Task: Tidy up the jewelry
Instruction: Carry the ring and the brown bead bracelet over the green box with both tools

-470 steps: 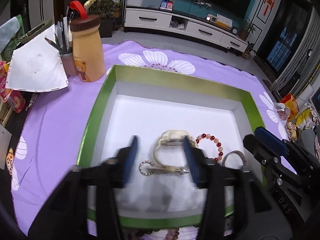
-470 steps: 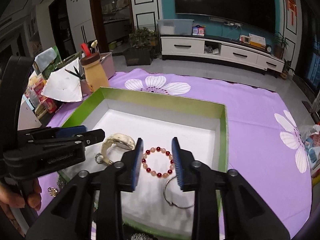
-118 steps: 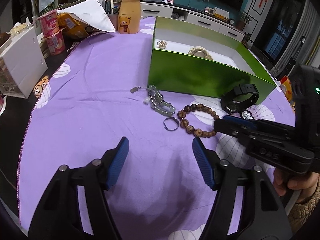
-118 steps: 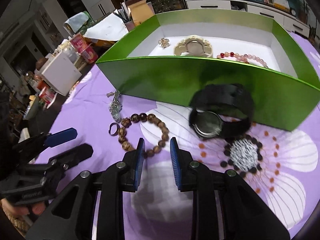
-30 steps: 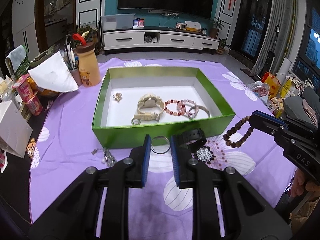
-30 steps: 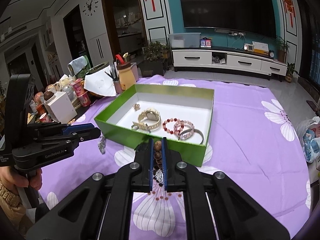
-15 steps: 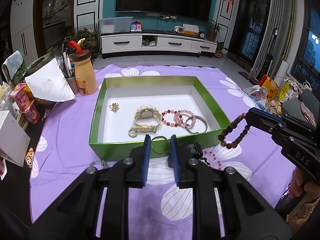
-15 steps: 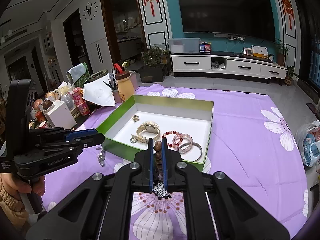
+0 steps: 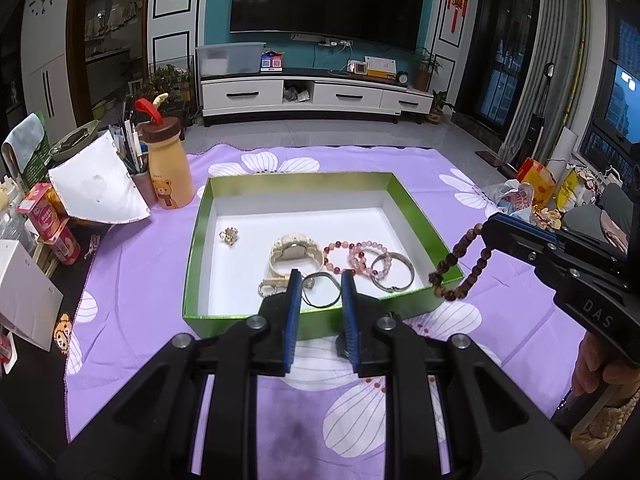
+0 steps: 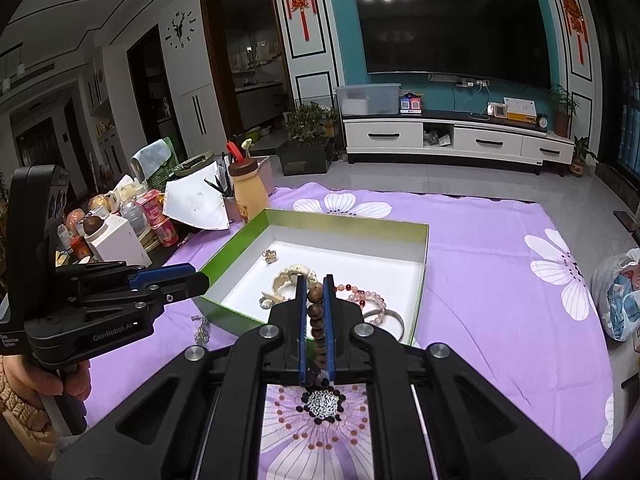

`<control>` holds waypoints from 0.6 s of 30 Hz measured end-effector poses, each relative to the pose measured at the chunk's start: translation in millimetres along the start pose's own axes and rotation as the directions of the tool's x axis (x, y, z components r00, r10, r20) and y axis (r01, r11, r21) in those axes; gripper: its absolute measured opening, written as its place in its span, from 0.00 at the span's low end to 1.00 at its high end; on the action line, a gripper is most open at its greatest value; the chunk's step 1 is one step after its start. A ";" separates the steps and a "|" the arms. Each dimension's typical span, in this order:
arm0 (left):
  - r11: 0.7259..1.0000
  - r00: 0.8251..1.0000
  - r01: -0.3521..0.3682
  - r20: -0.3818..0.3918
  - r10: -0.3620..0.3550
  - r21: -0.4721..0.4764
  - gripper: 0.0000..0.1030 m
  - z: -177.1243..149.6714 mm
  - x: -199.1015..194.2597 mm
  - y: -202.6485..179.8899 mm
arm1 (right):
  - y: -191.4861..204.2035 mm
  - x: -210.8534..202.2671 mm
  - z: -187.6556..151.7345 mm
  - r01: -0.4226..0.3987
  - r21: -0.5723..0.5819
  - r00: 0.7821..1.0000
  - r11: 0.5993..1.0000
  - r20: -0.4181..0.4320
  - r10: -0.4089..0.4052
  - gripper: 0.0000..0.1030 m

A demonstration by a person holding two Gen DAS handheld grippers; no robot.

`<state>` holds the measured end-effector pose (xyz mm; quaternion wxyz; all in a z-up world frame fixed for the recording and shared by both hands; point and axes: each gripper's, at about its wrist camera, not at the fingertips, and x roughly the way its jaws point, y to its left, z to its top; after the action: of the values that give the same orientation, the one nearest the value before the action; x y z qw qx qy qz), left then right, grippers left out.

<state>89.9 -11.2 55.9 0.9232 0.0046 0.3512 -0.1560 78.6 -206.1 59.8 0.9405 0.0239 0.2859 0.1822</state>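
My right tongs [image 10: 316,308] are clenched on the brown wooden bead bracelet [image 9: 456,268], which hangs as a loop from their tips in the air above the near right corner of the green box [image 9: 192,248]. My left tongs [image 9: 319,292] are closed to a narrow gap on a thin metal ring [image 9: 320,290], pinched across its width, held over the near wall of the same box.

Both pieces have to go the same way: forward and down into the box's white floor, which lies just beyond both tips. The left tongs sit nearer the middle of the near wall; the right tongs come in from the right side. Inside, the cream watch [image 9: 295,254], the pink bead bracelets [image 9: 354,254] and the silver bangle [image 9: 394,274] crowd the near right part, and a small gold charm [image 9: 229,235] lies far left. I judge the free floor to be the left and far areas, so the ring has the shorter path there, while the bead loop would land on the bangle unless carried farther in.
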 end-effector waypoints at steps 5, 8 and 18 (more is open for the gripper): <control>1.000 1.000 0.004 -0.007 -0.004 -0.009 0.19 9.2 8.1 2.5 | -5.1 5.7 9.3 0.003 0.005 1.000 1.000 0.004 -0.003 0.07; 1.000 1.000 0.009 -0.016 -0.010 -0.022 0.19 14.6 14.8 6.4 | -8.6 10.8 15.4 0.005 0.008 1.000 1.000 0.005 -0.005 0.07; 0.998 0.999 0.008 -0.048 -0.011 -0.065 0.19 32.8 44.6 22.6 | -20.2 34.0 26.4 0.012 0.023 1.000 1.000 -0.017 -0.011 0.07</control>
<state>149.2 -6.3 49.3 0.9134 -0.0232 0.3784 -0.1485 125.8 -211.2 60.8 0.9388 0.0318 0.2959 0.1737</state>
